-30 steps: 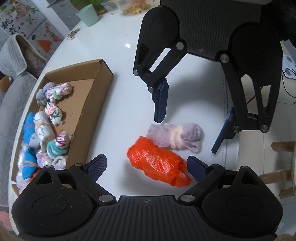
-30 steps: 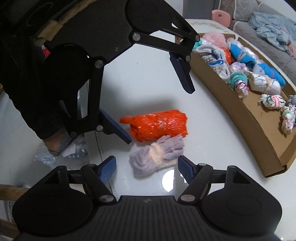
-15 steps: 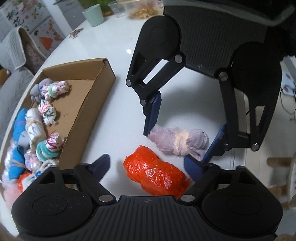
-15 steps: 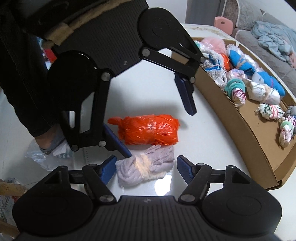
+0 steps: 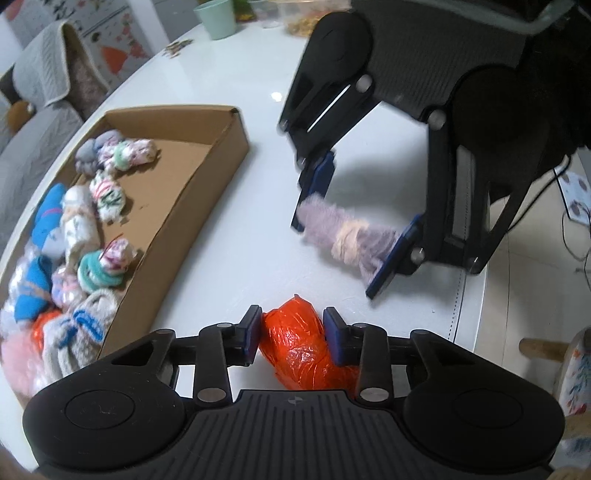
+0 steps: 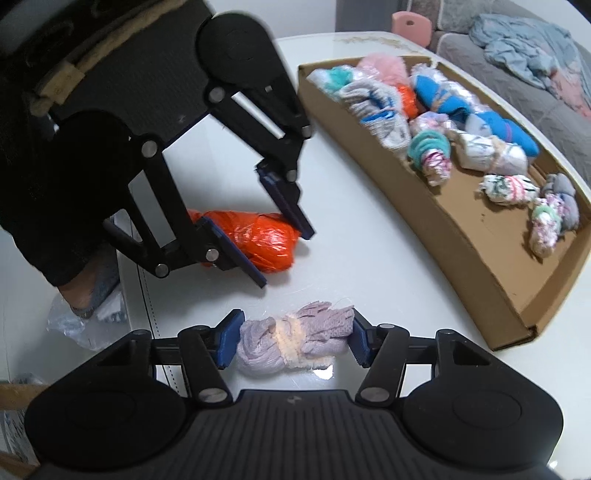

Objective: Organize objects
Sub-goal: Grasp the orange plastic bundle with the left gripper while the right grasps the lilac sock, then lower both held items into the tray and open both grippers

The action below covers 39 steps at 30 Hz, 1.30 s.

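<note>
Nearest in the left wrist view, the left hand-held gripper (image 5: pixel 291 339) is clamping its blue pads against both sides of the orange plastic-wrapped bundle (image 5: pixel 301 343), which is lying on the white worktop (image 5: pixel 229 236) with its long axis running roughly away from the camera, along the fingers. Nearest in the right wrist view, the right hand-held gripper (image 6: pixel 293 341) is squeezing the lilac rolled sock bundle (image 6: pixel 291 341) end to end, so the bundle's long axis is lying crosswise between the pads, its pale band sitting near the middle; whether it is resting on the worktop or just clear of it cannot be told.

The two bundles are sitting near each other but apart, and each gripper's dark linkage is reaching in from the opposite side, partly blocking the other's view of the worktop. Beyond and to one side, an open cardboard box (image 5: pixel 207 173) is lying flat on the worktop, holding many rolled sock bundles (image 5: pixel 107 192) in blue, white, teal and pink, most crowded towards one end. Farther off in the left view, a pale green cup (image 5: pixel 216 18) is standing on the worktop, and a grey sofa (image 6: pixel 517 51) with crumpled cloth is showing past the edge.
</note>
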{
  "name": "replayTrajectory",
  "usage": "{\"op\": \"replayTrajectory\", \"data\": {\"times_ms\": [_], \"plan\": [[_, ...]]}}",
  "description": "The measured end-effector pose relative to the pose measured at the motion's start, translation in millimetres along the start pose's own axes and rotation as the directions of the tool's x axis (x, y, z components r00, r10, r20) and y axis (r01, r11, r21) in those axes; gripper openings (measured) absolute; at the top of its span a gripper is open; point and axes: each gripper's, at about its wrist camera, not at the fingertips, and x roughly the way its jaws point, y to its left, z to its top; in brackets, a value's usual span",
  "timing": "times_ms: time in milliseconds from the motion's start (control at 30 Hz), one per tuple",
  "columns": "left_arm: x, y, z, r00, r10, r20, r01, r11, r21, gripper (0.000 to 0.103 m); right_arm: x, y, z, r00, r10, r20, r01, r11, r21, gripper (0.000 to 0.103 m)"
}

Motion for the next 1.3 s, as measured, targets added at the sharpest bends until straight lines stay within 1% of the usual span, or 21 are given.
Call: {"op": "replayTrajectory", "data": {"times_ms": [100, 167, 233, 300, 400, 467, 500, 567, 633, 733, 800, 967, 1067, 1167, 1300], "plan": [[-11, 11, 2, 1.0, 0.012, 0.029, -0.01, 0.997, -0.077, 0.041, -17, -6, 0, 0.999, -0.02, 0.044, 0.019, 0.999, 0.036, 0.054], [-23, 18, 7, 0.997, 0.021, 0.068, -0.012, 0.991, -0.134, 0.041, -31, -15, 3, 0.995, -0.038, 0.093, 0.031, 0.997, 0.075, 0.054], [-35, 28, 16, 0.992, 0.045, 0.115, -0.023, 0.982, -0.188, 0.041, -44, -27, 10, 0.986, -0.075, 0.145, 0.059, 0.992, 0.111, 0.054], [-45, 41, 27, 0.984, 0.074, 0.161, -0.03, 0.965, -0.261, 0.041, -57, -40, 14, 0.973, -0.117, 0.199, 0.085, 0.983, 0.163, 0.054], [-55, 63, 42, 0.969, 0.146, 0.2, -0.059, 0.92, -0.388, 0.041, -69, -63, 28, 0.946, -0.187, 0.266, 0.124, 0.964, 0.236, 0.054], [-54, 79, 52, 0.959, 0.198, 0.202, -0.085, 0.884, -0.46, 0.041, -70, -78, 35, 0.929, -0.225, 0.293, 0.147, 0.953, 0.264, 0.054], [-53, 86, 56, 0.956, 0.223, 0.193, -0.102, 0.865, -0.492, 0.04, -72, -84, 37, 0.922, -0.245, 0.301, 0.163, 0.949, 0.271, 0.054], [-49, 99, 62, 0.95, 0.264, 0.166, -0.138, 0.832, -0.537, 0.04, -67, -98, 45, 0.913, -0.259, 0.315, 0.167, 0.942, 0.291, 0.054], [-43, 107, 66, 0.948, 0.29, 0.134, -0.171, 0.815, -0.554, 0.04, -65, -107, 50, 0.908, -0.285, 0.308, 0.193, 0.935, 0.298, 0.054], [-33, 121, 69, 0.949, 0.297, 0.11, -0.184, 0.799, -0.572, 0.04, -59, -116, 54, 0.914, -0.283, 0.29, 0.197, 0.936, 0.292, 0.054], [-25, 126, 73, 0.95, 0.297, 0.095, -0.191, 0.796, -0.575, 0.04, -57, -117, 52, 0.922, -0.272, 0.275, 0.191, 0.939, 0.286, 0.054], [-8, 128, 78, 0.958, 0.279, 0.07, -0.191, 0.8, -0.569, 0.04, -46, -124, 50, 0.938, -0.259, 0.229, 0.192, 0.941, 0.277, 0.054], [2, 128, 83, 0.961, 0.27, 0.059, -0.193, 0.808, -0.557, 0.04, -40, -125, 47, 0.945, -0.257, 0.203, 0.198, 0.942, 0.271, 0.054], [10, 129, 84, 0.964, 0.263, 0.049, -0.192, 0.808, -0.558, 0.04, -34, -126, 44, 0.951, -0.254, 0.177, 0.202, 0.943, 0.265, 0.054], [18, 129, 84, 0.964, 0.265, 0.023, -0.21, 0.811, -0.546, 0.041, -31, -128, 41, 0.955, -0.251, 0.161, 0.203, 0.943, 0.264, 0.054]]}}
